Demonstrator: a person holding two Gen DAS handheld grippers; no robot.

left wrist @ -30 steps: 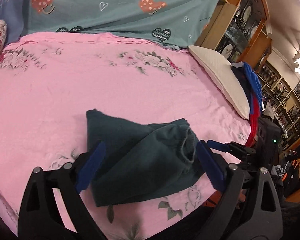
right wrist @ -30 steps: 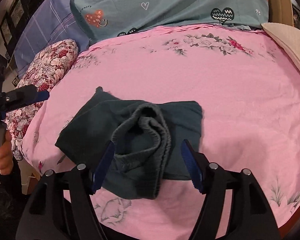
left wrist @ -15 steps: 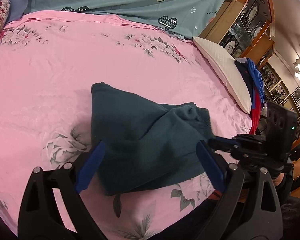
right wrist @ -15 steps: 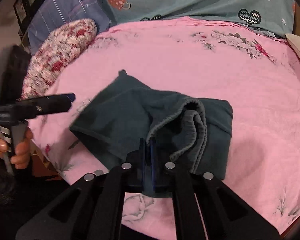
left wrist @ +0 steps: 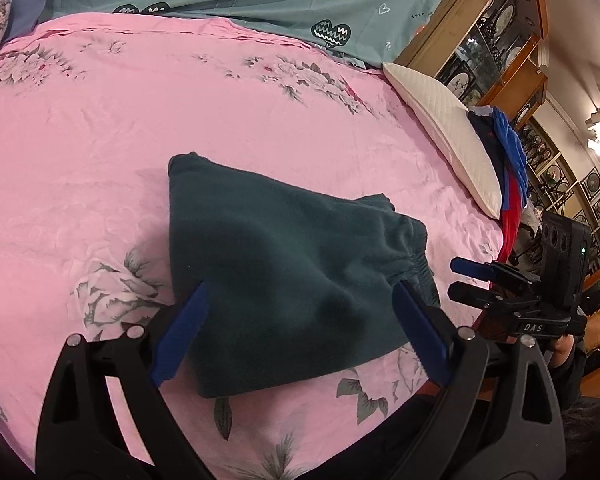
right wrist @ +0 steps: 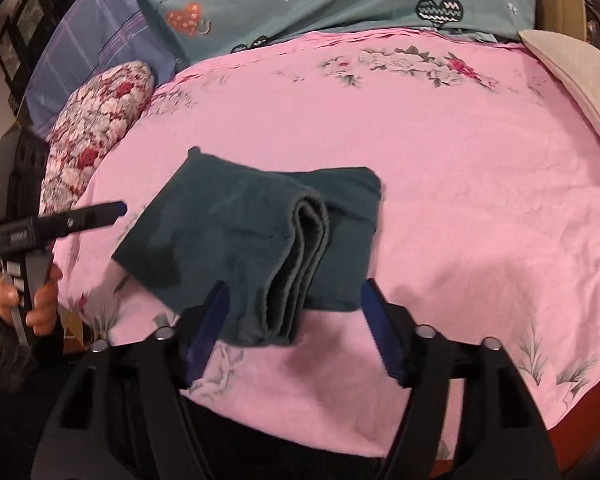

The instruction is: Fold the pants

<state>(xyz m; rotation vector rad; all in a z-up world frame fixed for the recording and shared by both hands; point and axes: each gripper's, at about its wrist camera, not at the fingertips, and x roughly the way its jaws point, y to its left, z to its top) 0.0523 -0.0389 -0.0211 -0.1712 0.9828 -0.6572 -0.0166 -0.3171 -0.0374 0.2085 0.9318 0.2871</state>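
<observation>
Left wrist view: the dark green pants [left wrist: 284, 264] lie folded on the pink floral bedsheet [left wrist: 180, 112], near its front edge. The left gripper [left wrist: 300, 332] has its two blue fingers [left wrist: 180, 336] spread wide, one on each side of the near part of the bundle; the pads do not press on the cloth. On the right, beyond the elastic waistband, the right gripper [left wrist: 466, 280] shows from the side, past the edge of the bed. A white pillow [left wrist: 448, 136] lies far right.

Right wrist view: the right gripper [right wrist: 296, 328] is opening, and its fingers stand apart around the near end of the pants [right wrist: 252, 240], where the folded waistband layers are stacked; nothing is pinched. The left gripper [right wrist: 100, 212] is at the left, held by a hand [right wrist: 28, 300], its tip just beside the left edge of the pants. A floral pillow [right wrist: 96, 128] lies behind it.
</observation>
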